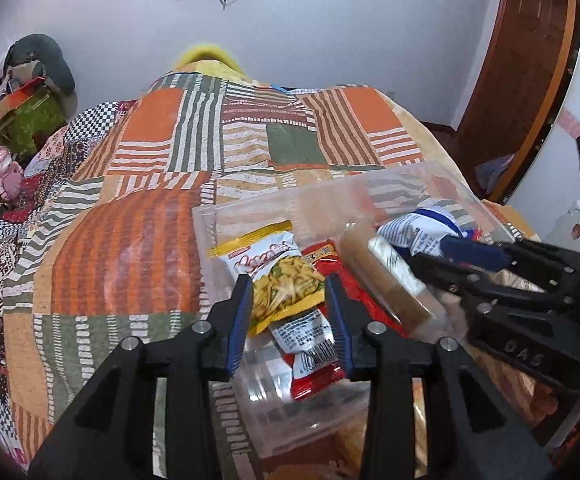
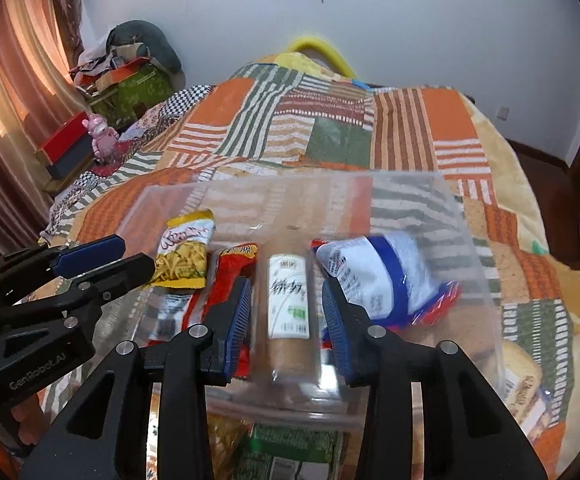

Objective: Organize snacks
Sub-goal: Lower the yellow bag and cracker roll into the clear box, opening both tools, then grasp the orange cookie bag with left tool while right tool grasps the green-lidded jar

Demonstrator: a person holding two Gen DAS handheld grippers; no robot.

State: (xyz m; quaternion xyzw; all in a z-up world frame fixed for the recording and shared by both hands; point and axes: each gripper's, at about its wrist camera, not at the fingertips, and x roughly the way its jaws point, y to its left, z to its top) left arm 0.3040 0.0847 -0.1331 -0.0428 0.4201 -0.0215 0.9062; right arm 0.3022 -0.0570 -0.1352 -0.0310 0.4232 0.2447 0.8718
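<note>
One bed (image 2: 406, 128) fills both views, under a patchwork quilt of orange, green and striped squares. On it, centre frame, sits one clear plastic bin (image 2: 430, 200), and inside I count four snacks in a row: a yellow chip bag (image 2: 186, 256) at the left, a red packet (image 2: 230, 276) beside it, a brown biscuit roll (image 2: 290, 308) with a white label, and a blue-and-white bag (image 2: 374, 276) at the right.

Two sets of tongs are over the bin. The left tongs (image 1: 288, 312) stand spread, with the yellow chip bag and the red packet lying between the blue pads, no pinch visible. The right tongs (image 2: 286, 316) are spread too, either side of the biscuit roll; whether the pads touch it I cannot tell.
</note>
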